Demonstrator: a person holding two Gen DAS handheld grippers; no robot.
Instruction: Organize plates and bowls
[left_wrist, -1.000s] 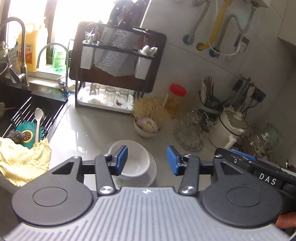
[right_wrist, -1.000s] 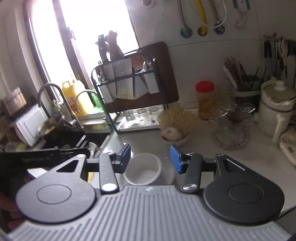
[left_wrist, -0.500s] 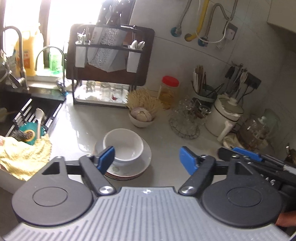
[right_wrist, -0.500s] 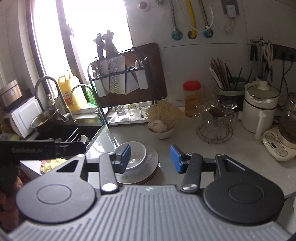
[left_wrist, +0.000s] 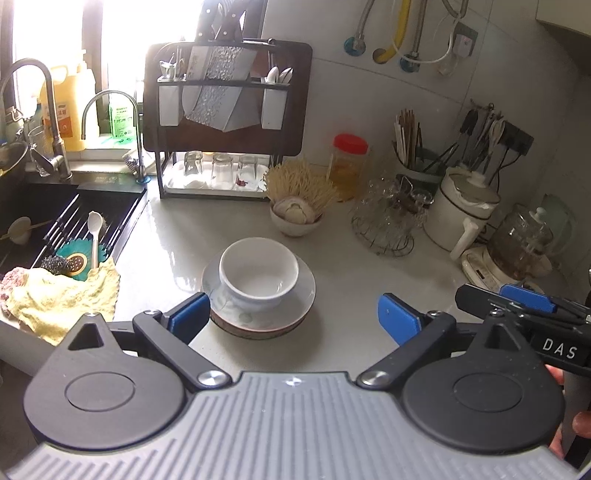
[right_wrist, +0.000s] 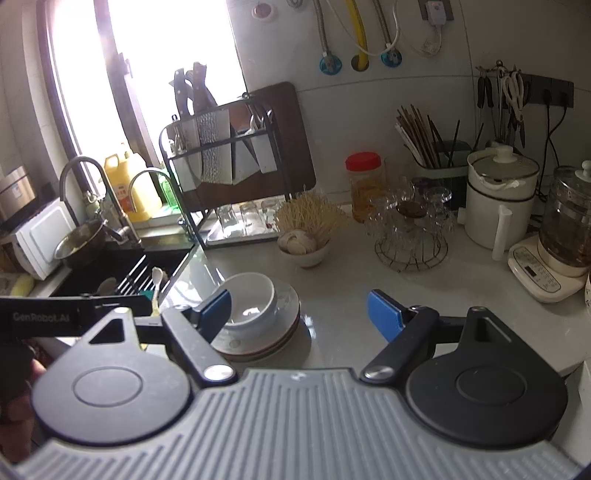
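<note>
A white bowl sits upright on a stack of plates in the middle of the grey counter. The bowl and plates show again in the right wrist view. My left gripper hangs just short of the stack, its jaws opening wide, nothing between the blue pads. My right gripper is also back from the stack and to its right, jaws opening and empty. Its left fingertip overlaps the bowl in the picture without gripping it.
A sink with a yellow cloth lies to the left. Behind stand a dark dish rack, a small bowl of garlic, a wire basket of glasses, a red-lidded jar and a white kettle.
Both grippers have drawn back from the bowl and plates, and both have opened wider. The bowl stays on the plate stack.
</note>
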